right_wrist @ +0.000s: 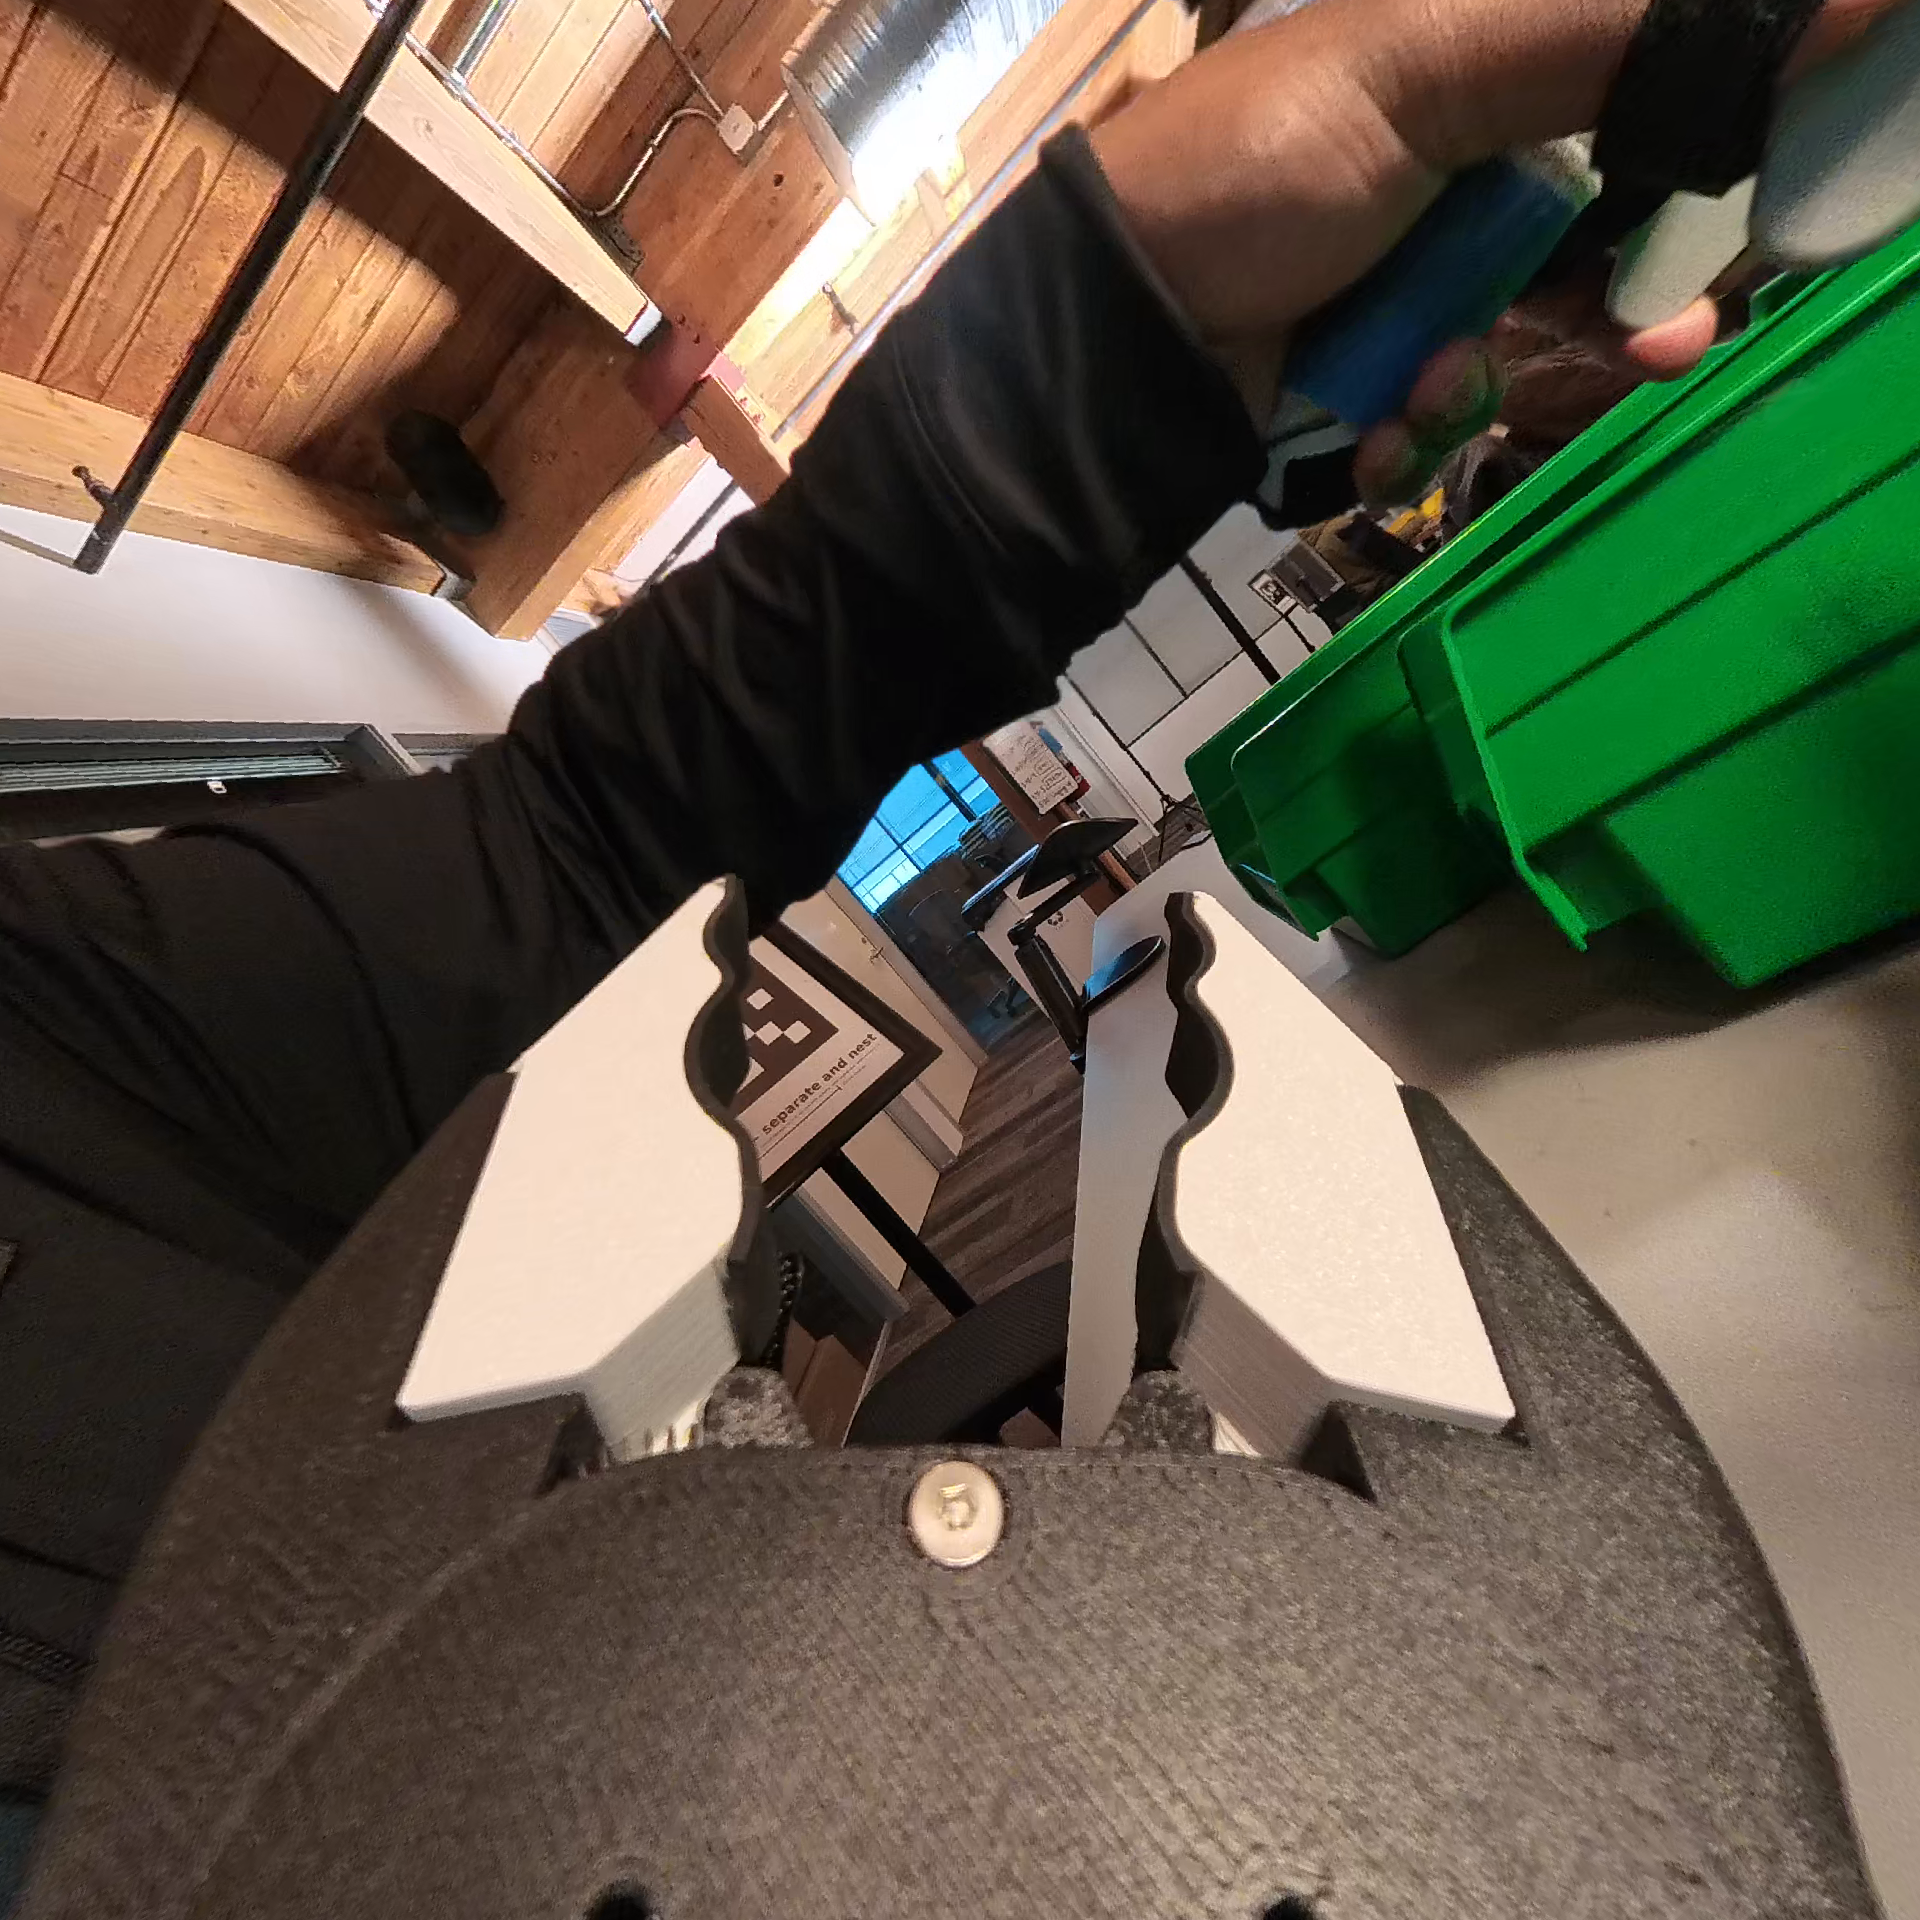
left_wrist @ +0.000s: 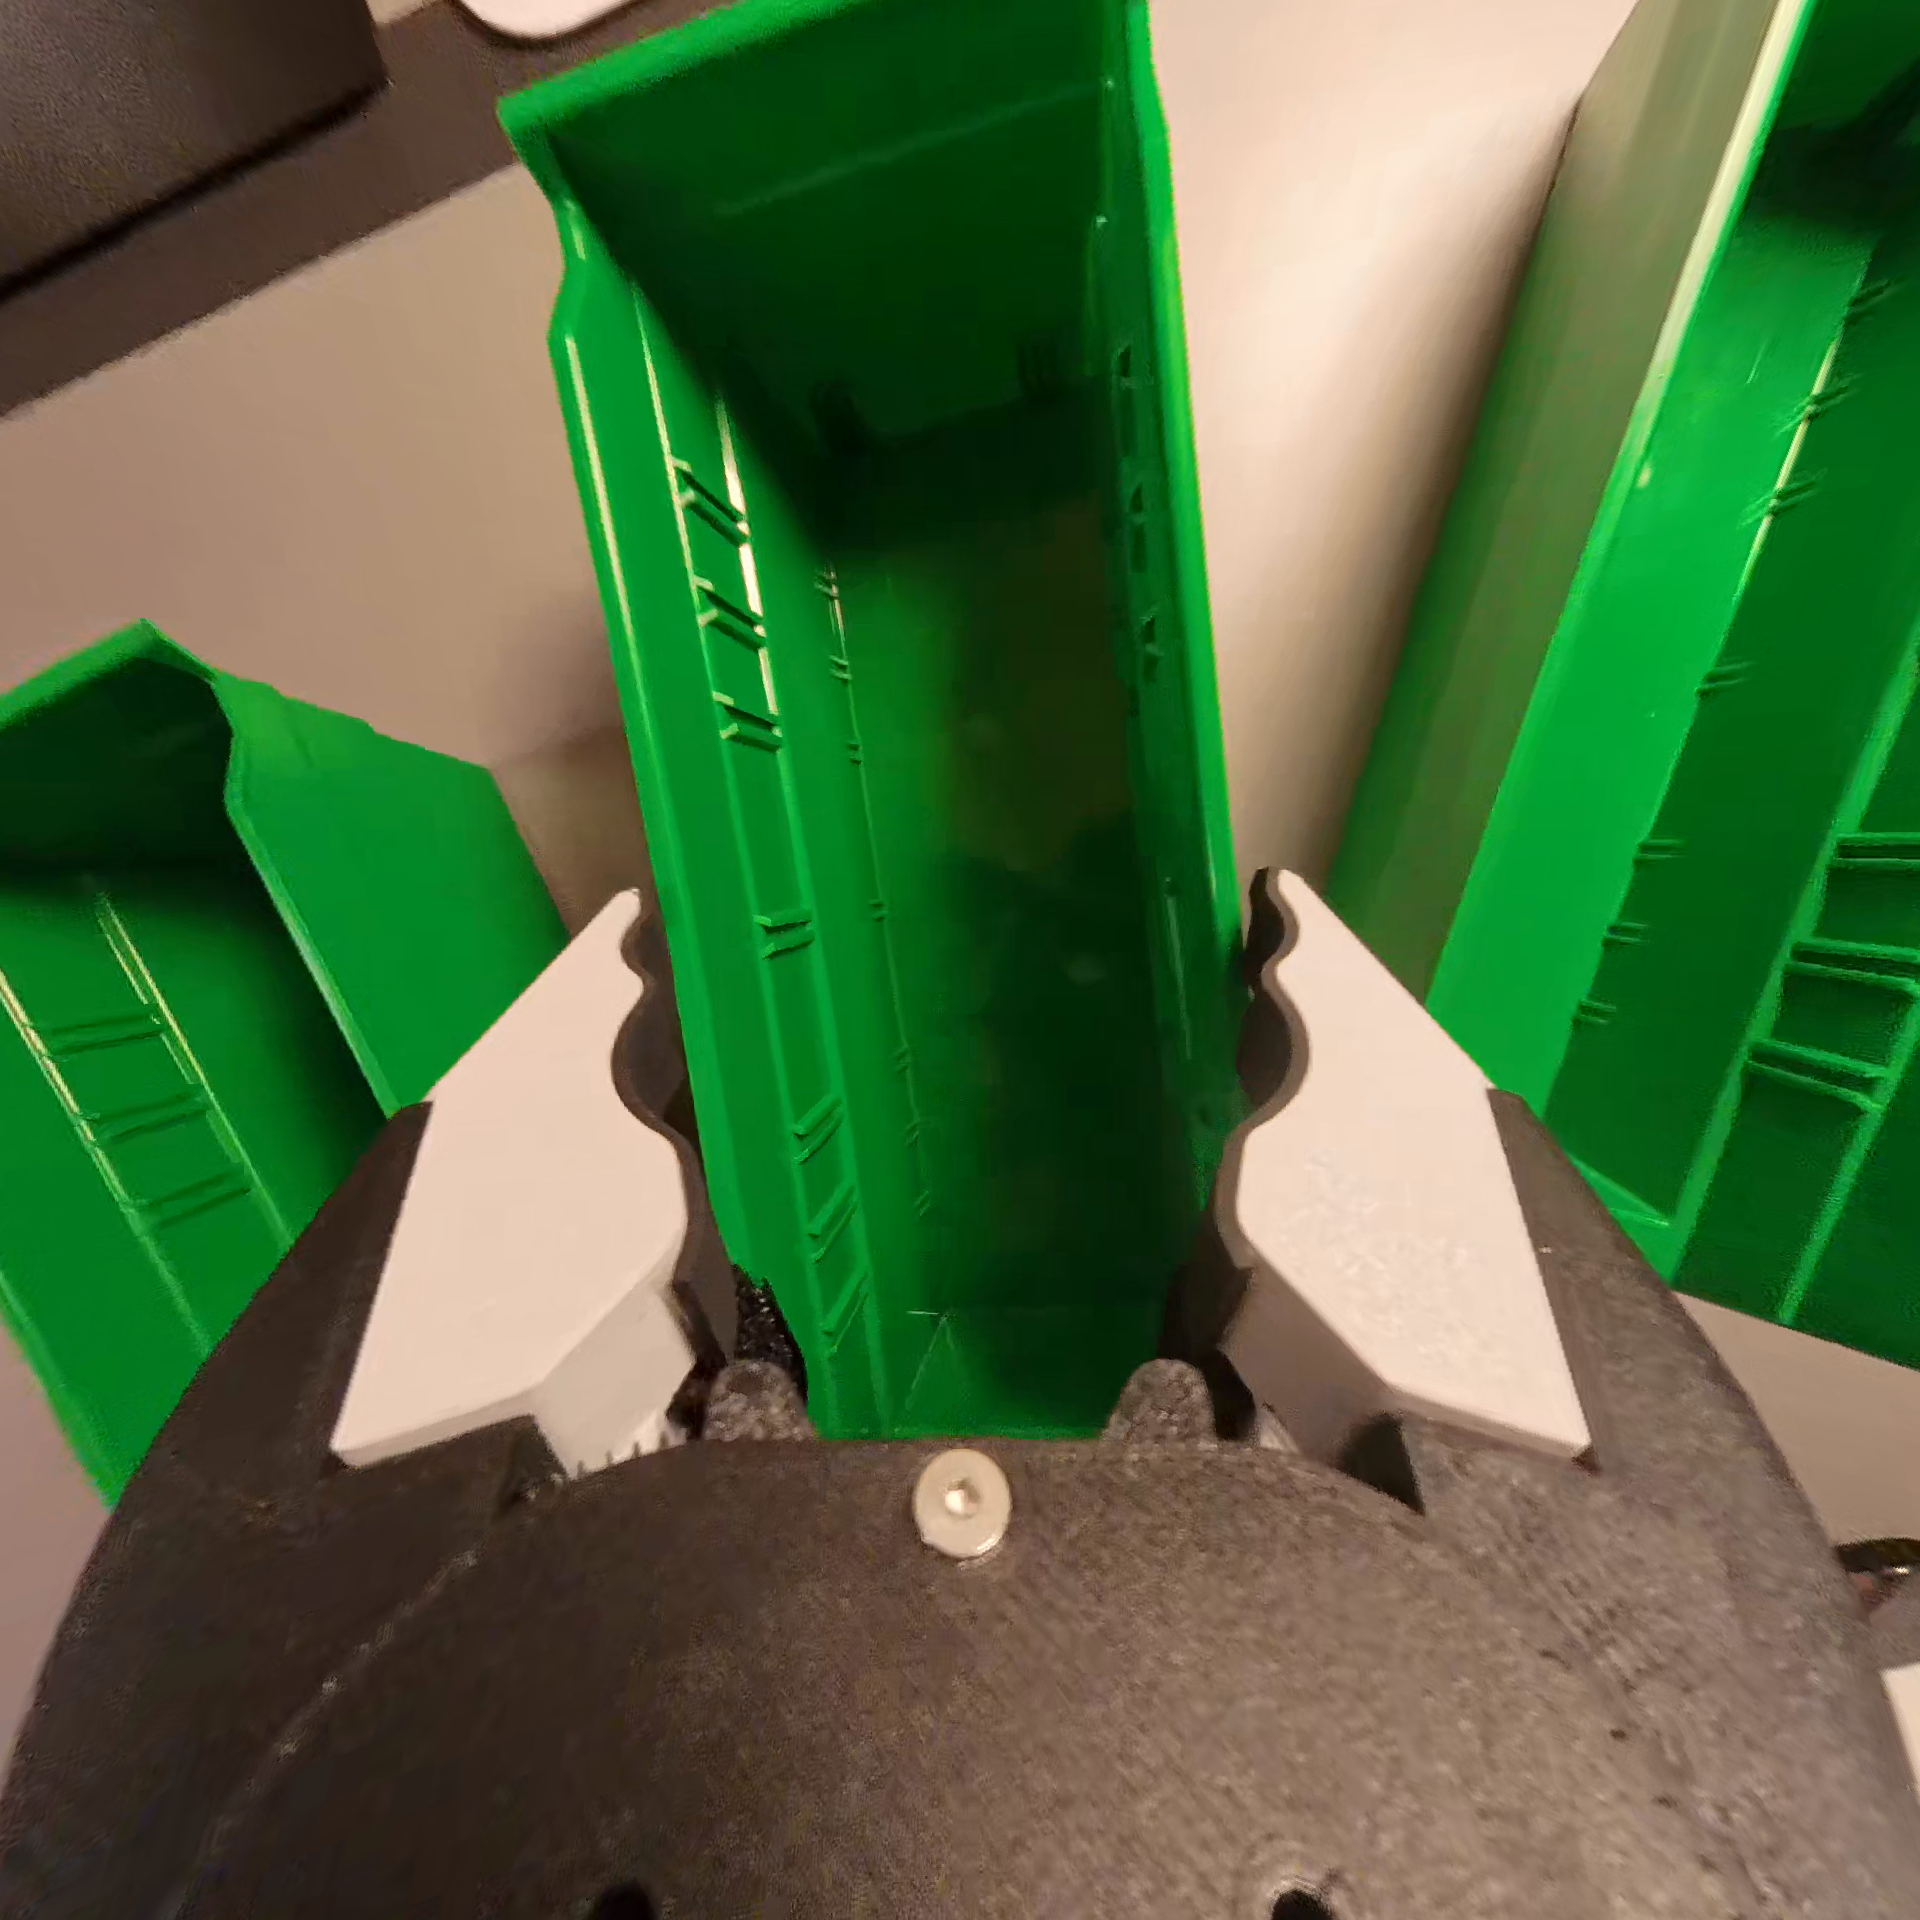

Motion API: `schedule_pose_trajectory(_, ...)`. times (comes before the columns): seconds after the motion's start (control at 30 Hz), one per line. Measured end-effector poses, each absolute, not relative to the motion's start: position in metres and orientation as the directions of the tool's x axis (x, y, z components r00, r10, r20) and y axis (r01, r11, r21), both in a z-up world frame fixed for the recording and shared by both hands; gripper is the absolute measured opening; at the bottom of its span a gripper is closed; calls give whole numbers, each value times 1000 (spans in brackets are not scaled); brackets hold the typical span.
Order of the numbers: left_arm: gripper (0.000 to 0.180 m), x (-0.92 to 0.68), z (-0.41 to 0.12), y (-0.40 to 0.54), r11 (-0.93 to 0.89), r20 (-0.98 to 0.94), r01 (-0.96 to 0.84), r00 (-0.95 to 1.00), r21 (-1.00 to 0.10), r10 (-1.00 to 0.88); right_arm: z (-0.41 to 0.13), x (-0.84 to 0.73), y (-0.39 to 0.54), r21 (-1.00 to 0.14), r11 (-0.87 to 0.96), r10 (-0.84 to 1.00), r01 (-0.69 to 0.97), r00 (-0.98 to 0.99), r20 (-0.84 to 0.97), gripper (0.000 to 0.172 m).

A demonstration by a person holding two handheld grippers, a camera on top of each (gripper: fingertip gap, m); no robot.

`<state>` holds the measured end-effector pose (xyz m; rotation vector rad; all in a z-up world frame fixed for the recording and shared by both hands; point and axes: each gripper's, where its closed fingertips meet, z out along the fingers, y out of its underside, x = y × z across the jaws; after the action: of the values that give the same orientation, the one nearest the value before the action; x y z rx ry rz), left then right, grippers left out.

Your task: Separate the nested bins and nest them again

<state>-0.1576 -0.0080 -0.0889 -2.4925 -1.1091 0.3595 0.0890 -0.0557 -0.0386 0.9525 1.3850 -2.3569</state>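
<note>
Looking down along the left tool [left_wrist: 956, 894]: spread wide astride a long, narrow green bin [left_wrist: 935, 675], with the near end wall of that bin tucked deep between the fingers, close to the tool's body. Dark wavy pads [left_wrist: 1273, 987] right beside both outer side walls of the bin; hard to tell whether pressing or just clear of them. Open side of the bin turned toward the camera, ribbed inner walls and shadowed floor on show, far end pointing away over the pale table [left_wrist: 1351, 468]. Flanked by a second green bin [left_wrist: 208, 935] lower left and a third green bin [left_wrist: 1714, 831] on the right, both apart from the middle one and both showing ribbed insides. Over in the right wrist view: right tool [right_wrist: 956, 904] held partly open, clasping nothing, only a framed sign [right_wrist: 831, 1070] and an office chair [right_wrist: 1081, 935] far off between the pads. Above it, a black sleeve [right_wrist: 831, 571] and a hand [right_wrist: 1299, 208] gripping a blue handle [right_wrist: 1434, 281] over the green bins [right_wrist: 1714, 779] on the table at the upper right. Wooden ceiling [right_wrist: 208, 260] behind.
</note>
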Motion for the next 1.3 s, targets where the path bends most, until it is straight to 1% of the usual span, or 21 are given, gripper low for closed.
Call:
schedule_pose_trajectory(0.07,119,-149,-82,-1,-576,-20,658,650,-486,760,-39,89,-56,-687,-519,112,509,-757,-644,82)
schedule_pose_trajectory(0.1,117,-143,-77,3,-565,13,652,660,-505,751,-39,89,-56,-688,-518,112,508,-757,-644,82)
schedule_pose_trajectory(0.13,121,-136,-69,6,-555,39,641,672,-531,739,-39,89,-56,-688,-518,113,507,-757,-643,82)
schedule_pose_trajectory(0.3,121,-81,-26,2,-452,129,503,760,-736,637,-38,89,-55,-687,-523,113,505,-758,-643,82)
schedule_pose_trajectory(0.37,119,-53,-20,-13,-398,127,430,792,-811,597,-38,89,-55,-689,-522,115,503,-759,-641,82)
schedule_pose_trajectory(0.43,111,-26,-23,-31,-338,107,348,818,-874,565,-38,89,-54,-692,-526,121,495,-761,-637,82)
schedule_pose_trajectory(0.53,104,7,-46,-57,-256,70,251,828,-934,556,-36,88,-48,-695,-553,154,460,-763,-627,81)
schedule_pose_trajectory(0.6,103,18,-68,-71,-212,71,231,817,-950,572,-39,82,-37,-711,-569,247,412,-739,-627,81)
schedule_pose_trajectory(0.67,103,22,-90,-81,-169,117,262,803,-950,585,-55,70,-18,-796,-489,483,357,-649,-588,81)
schedule_pose_trajectory(0.73,103,24,-107,-86,-129,193,323,792,-937,579,-66,52,20,-903,-317,760,289,-493,-424,82)
schedule_pose_trajectory(0.77,100,24,-108,-87,-102,245,360,791,-927,561,-65,43,40,-933,-241,847,267,-411,-336,84)
schedule_pose_trajectory(0.8,101,25,-105,-87,-67,287,378,795,-923,535,-63,34,56,-945,-185,899,268,-342,-273,90)
schedule_pose_trajectory(0.83,100,23,-102,-88,-38,321,396,792,-917,519,-64,26,62,-946,-137,923,295,-308,-230,98)
schedule_pose_trajectory(0.9,99,22,-104,-88,-16,383,448,782,-894,491,-78,9,66,-921,-52,952,387,-259,-162,105)
schedule_pose_trajectory(0.97,99,21,-105,-88,-1,424,479,776,-878,467,-97,-7,71,-896,14,974,445,-207,-87,103)
schedule_pose_trajectory(1.0,98,21,-104,-88,9,435,485,775,-874,458,-106,-13,76,-885,28,983,465,-174,-61,101)
schedule_pose_trajectory(1.07,97,22,-101,-90,30,447,486,777,-874,444,-116,-14,84,-873,19,990,487,-132,-52,84)
schedule_pose_trajectory(1.13,97,24,-99,-90,45,459,489,779,-871,428,-118,-6,92,-876,-4,993,482,-103,-61,75)
schedule_pose_trajectory(1.2,97,25,-98,-90,47,473,500,780,-865,410,-117,6,113,-875,24,1000,483,-28,12,63)
schedule_pose_trajectory(1.27,98,26,-100,-88,35,482,512,779,-858,400,-113,17,135,-876,52,994,480,56,90,58)
schedule_pose_trajectory(1.3,98,27,-102,-86,23,484,518,781,-855,395,-110,20,137,-881,35,996,472,60,72,59)
